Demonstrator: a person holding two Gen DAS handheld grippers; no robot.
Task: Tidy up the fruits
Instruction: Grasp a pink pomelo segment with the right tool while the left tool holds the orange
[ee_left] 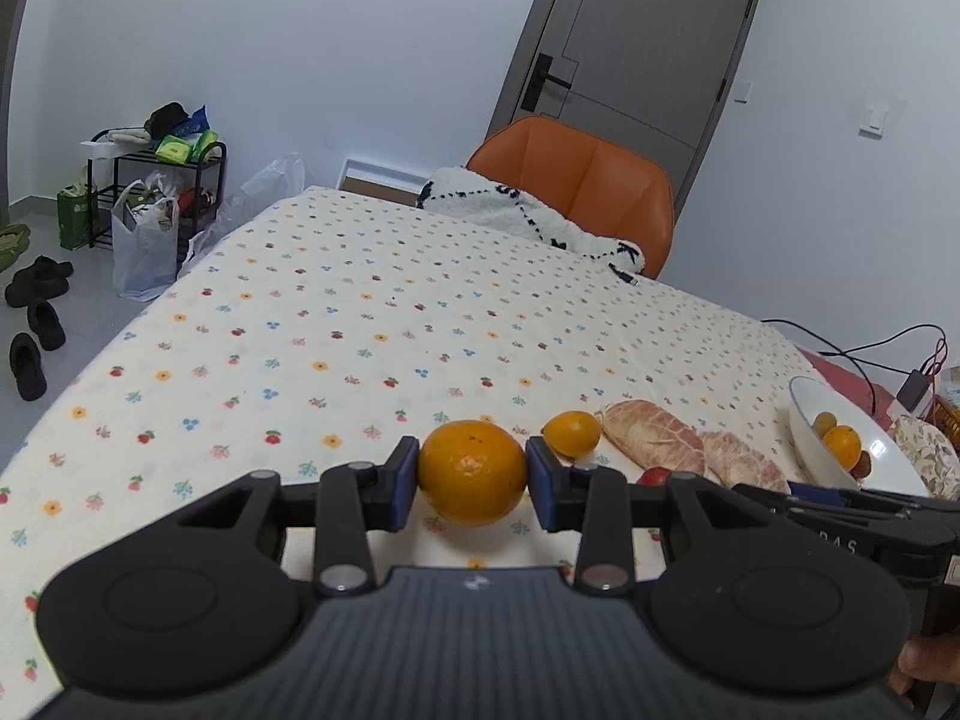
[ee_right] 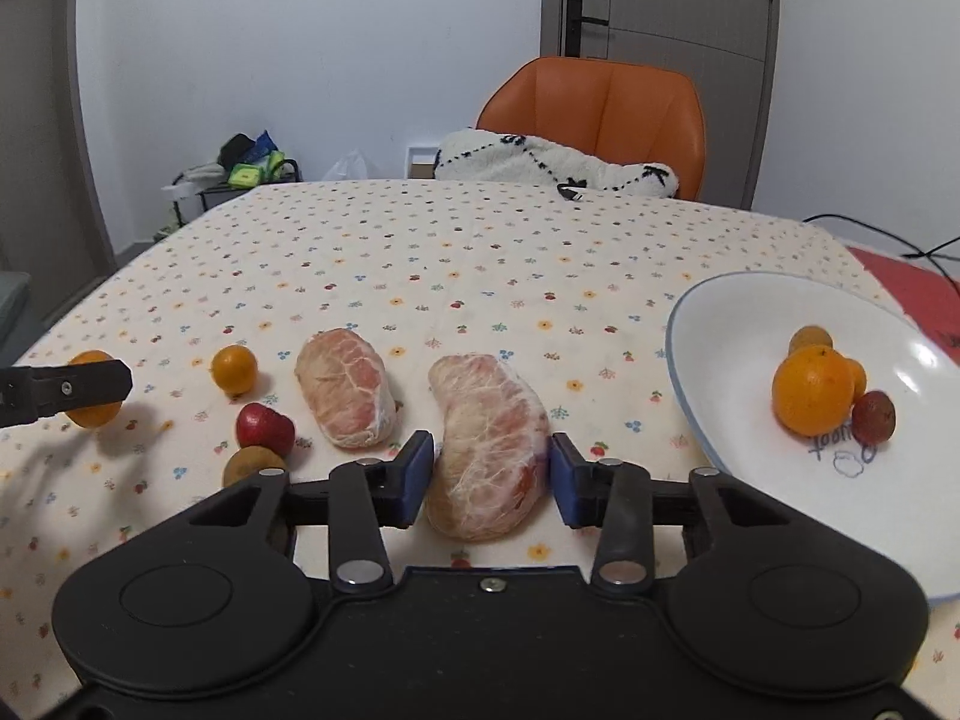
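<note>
My left gripper (ee_left: 472, 476) is shut on a large orange (ee_left: 472, 471), held just above the flowered tablecloth; the orange also shows in the right wrist view (ee_right: 90, 414) behind a left finger (ee_right: 66, 387). My right gripper (ee_right: 491, 477) has its blue pads on both sides of a peeled pomelo segment (ee_right: 487, 450); the left pad touches it, a small gap shows at the right pad. A second pomelo segment (ee_right: 347, 387), a small orange (ee_right: 234, 369), a red fruit (ee_right: 264, 427) and a brown kiwi-like fruit (ee_right: 252, 463) lie on the cloth. A white bowl (ee_right: 744, 312) at the right holds an orange (ee_right: 813, 390) and small fruits.
An orange chair (ee_right: 600, 114) with a white fleece blanket (ee_right: 552, 165) stands at the table's far side. Black cables (ee_left: 852, 348) and a red cloth (ee_right: 906, 294) lie at the right edge. A rack, bags and shoes (ee_left: 36, 312) are on the floor at the left.
</note>
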